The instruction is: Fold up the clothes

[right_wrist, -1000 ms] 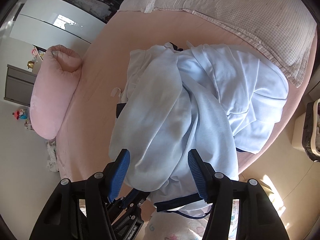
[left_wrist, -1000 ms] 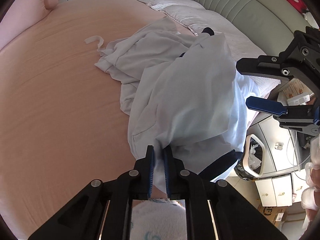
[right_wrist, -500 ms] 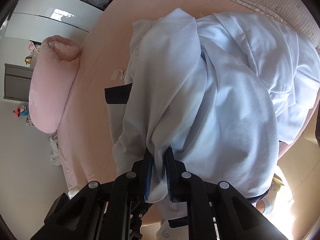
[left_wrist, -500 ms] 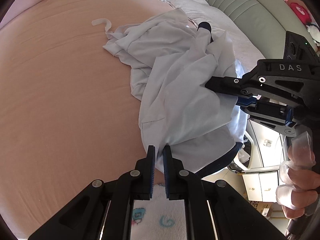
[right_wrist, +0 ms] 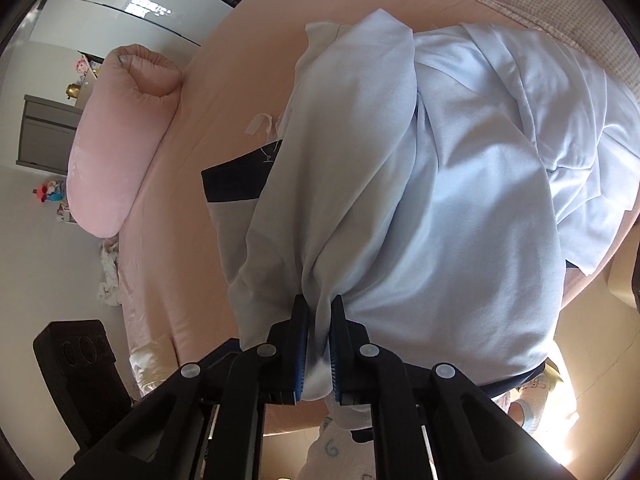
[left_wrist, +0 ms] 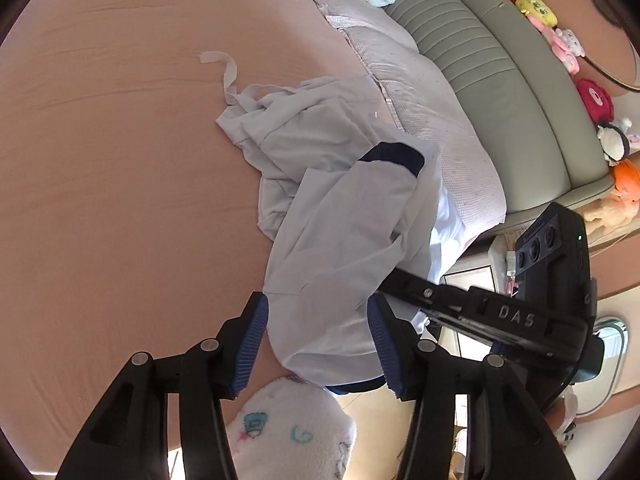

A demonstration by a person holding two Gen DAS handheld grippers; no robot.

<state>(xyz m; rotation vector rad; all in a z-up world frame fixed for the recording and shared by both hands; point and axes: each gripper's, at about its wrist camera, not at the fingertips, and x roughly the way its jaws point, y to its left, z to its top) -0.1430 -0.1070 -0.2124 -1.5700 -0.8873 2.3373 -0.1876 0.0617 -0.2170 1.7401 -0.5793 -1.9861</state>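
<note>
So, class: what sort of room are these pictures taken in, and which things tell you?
Most likely a bedroom: a bed with a padded headboard, a pink pillow, and soft toys along the ledge.

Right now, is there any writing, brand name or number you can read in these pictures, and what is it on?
"DAS": pale raised letters on the black body of the right gripper, seen from the left one.
Pastel squiggles, one shaped like a "G", on the white fluffy cloth below the left gripper: more pattern than readable writing.
The pale blue garment shows no text, and nothing else is legible.
</note>
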